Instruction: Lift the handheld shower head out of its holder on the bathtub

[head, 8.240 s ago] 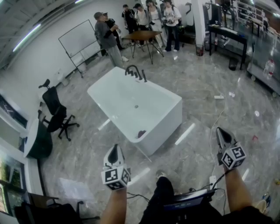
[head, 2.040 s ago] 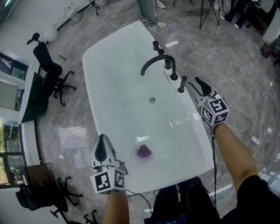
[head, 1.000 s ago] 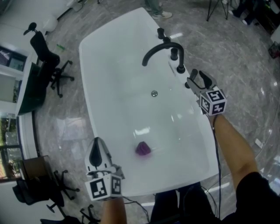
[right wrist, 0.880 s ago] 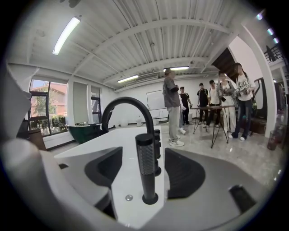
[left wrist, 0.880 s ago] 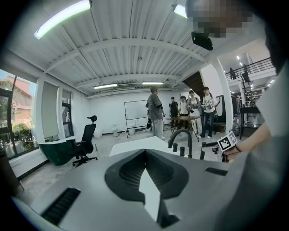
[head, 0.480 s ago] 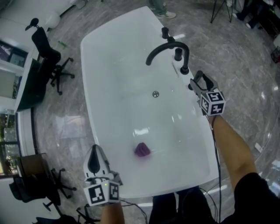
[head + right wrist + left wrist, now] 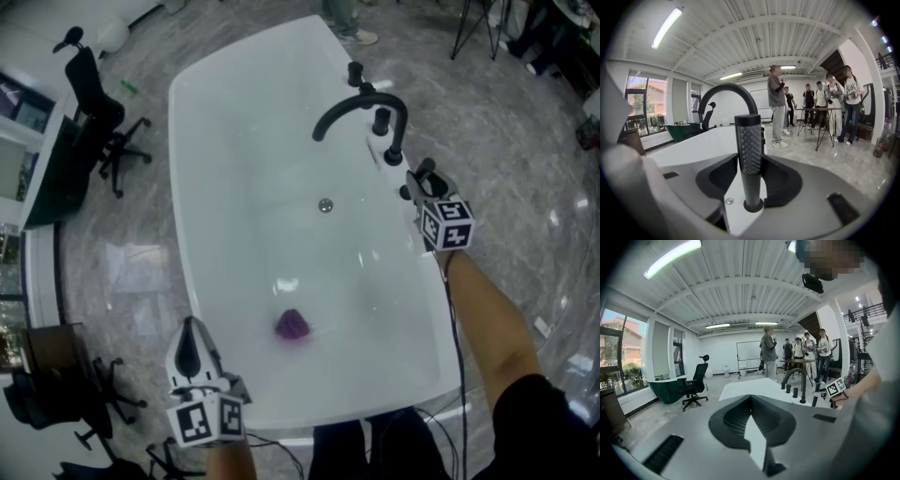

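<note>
The handheld shower head (image 7: 749,140), a black rod with a dimpled grip, stands upright in its holder on the white bathtub's (image 7: 187,234) right rim, beside the black faucet (image 7: 356,105). My right gripper (image 7: 750,161) has just been closing and its pads now sit against both sides of the handle. In the head view the right gripper (image 7: 419,180) reaches over the rim and hides most of the shower head. My left gripper (image 7: 190,333) hovers shut and empty at the tub's near left corner; in the left gripper view its fingertips (image 7: 750,398) meet.
A small purple object (image 7: 292,324) lies on the tub floor near the drain (image 7: 325,204). Black knobs (image 7: 395,155) stand on the rim by the faucet. An office chair (image 7: 98,103) is at the far left. Several people (image 7: 778,105) stand by a table beyond the tub.
The right gripper's jaws have closed in around the shower head handle and the gripper sank slightly at the rim. The left gripper drifted down and toward the tub's near corner.
</note>
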